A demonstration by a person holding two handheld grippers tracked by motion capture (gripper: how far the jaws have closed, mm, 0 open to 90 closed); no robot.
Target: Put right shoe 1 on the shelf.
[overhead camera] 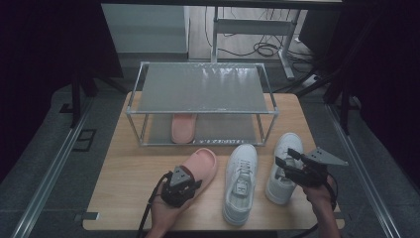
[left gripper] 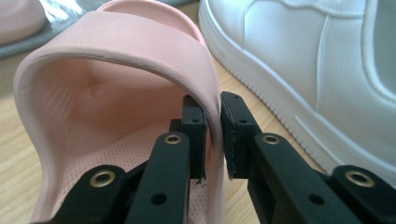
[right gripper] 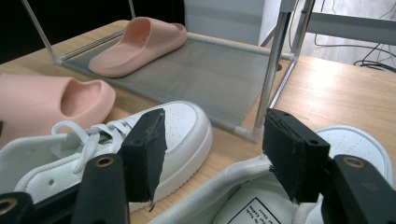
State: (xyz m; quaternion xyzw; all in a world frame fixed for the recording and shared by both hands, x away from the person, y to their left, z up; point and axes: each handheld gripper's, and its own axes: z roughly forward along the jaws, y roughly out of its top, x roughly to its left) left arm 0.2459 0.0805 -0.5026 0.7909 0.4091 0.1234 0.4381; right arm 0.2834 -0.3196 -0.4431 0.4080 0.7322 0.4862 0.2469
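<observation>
The pink slipper [overhead camera: 198,167] lies on the wooden bench [overhead camera: 124,183] at about 7 o'clock from the rack's front edge, toe pointing toward the rack, and the left claw [left gripper: 213,135] has its pads clamped on the side wall of the slipper's strap, one jaw inside the shoe and one outside. Its mate, the second pink slipper [overhead camera: 183,127], already rests on the lower shelf of the metal shoe rack [overhead camera: 203,115], toward 9 o'clock on that shelf, so one of four shoes looks stowed. Judging from this, the gripped slipper is secured but not yet lifted; carrying it to the shelf beside its partner remains. To the slipper's 3 o'clock sit the two white sneakers [overhead camera: 241,181], side by side on the bench, both untouched. The right claw [right gripper: 212,149] hangs spread wide above the heel opening of the farther sneaker, grasping nothing.
</observation>
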